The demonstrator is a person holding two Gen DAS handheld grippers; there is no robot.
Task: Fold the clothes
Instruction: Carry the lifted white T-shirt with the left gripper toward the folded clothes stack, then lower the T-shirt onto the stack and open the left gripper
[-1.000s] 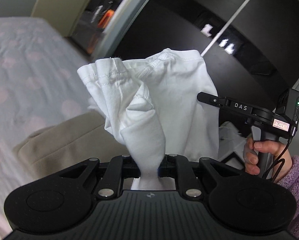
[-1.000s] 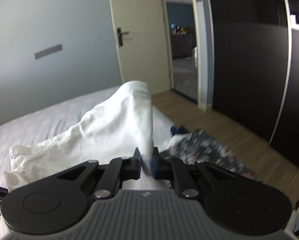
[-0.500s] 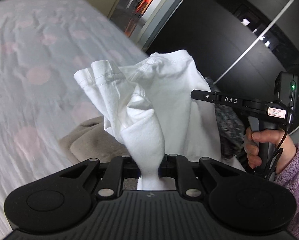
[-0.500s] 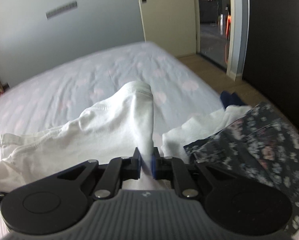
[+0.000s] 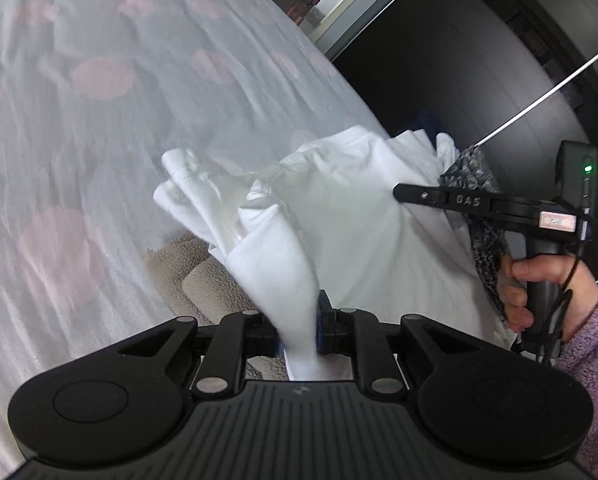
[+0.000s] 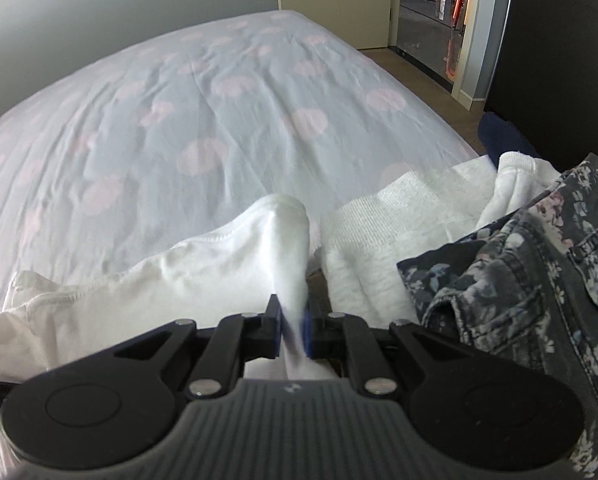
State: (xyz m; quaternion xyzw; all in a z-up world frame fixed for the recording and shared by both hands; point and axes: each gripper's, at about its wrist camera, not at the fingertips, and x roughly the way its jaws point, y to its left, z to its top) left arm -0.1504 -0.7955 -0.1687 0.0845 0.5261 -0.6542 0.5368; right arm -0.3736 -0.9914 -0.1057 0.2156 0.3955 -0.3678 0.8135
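The white garment (image 5: 351,220) is pinched by left gripper (image 5: 299,332) and right gripper (image 6: 293,332); corners should be kept level and laid flat on the bed (image 6: 219,120) at 12 o'clock.

Two claws: the left claw (image 5: 299,330) and the right claw (image 6: 293,330). One white garment (image 5: 339,216), one white towel (image 6: 383,236), one floral denim piece (image 6: 519,280), one beige blanket (image 5: 187,264), one dark-blue item (image 6: 499,134), all on one bed (image 6: 219,120). One hand (image 5: 539,292) shows.

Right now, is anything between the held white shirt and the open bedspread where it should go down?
Nothing visible. The bedspread ahead of the shirt is bare; the towel and floral jeans lie off to the right.
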